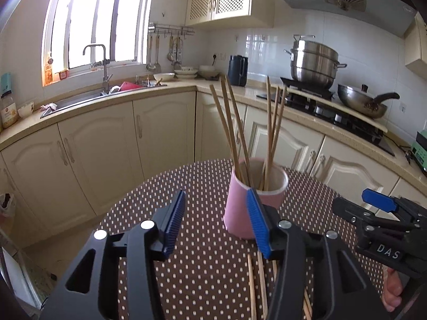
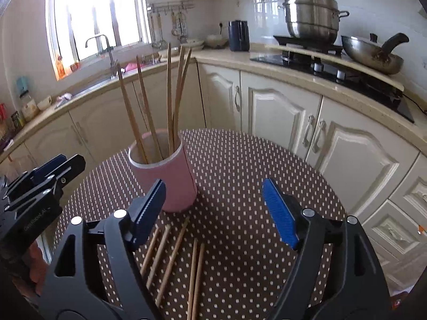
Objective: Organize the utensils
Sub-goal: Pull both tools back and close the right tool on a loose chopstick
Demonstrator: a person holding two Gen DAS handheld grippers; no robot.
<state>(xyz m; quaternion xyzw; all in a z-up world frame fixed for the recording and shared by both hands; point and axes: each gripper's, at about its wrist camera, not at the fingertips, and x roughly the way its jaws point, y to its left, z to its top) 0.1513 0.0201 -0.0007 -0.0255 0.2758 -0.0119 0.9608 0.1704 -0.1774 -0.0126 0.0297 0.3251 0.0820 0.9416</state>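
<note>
A pink cup (image 1: pixel 237 213) (image 2: pixel 170 181) stands on the round brown polka-dot table (image 1: pixel 202 272) (image 2: pixel 240 176), with several wooden chopsticks (image 1: pixel 232 130) (image 2: pixel 170 98) upright in it. More chopsticks (image 2: pixel 170 253) (image 1: pixel 260 285) lie flat on the table in front of the cup. My left gripper (image 1: pixel 217 210) hovers open over the table, its right finger in front of the cup, nothing between its pads. My right gripper (image 2: pixel 213 200) is open above the loose chopsticks, gripping nothing. Each gripper also shows at the edge of the other's view.
Cream kitchen cabinets (image 2: pixel 280 117) and a counter curve behind the table. A sink with tap (image 1: pixel 101 66) sits under the window. A steel pot (image 1: pixel 313 64), a wok (image 1: pixel 365 101) and a dark kettle (image 1: pixel 238 70) stand at the stove side. A person's fingers (image 1: pixel 392 290) hold the right gripper.
</note>
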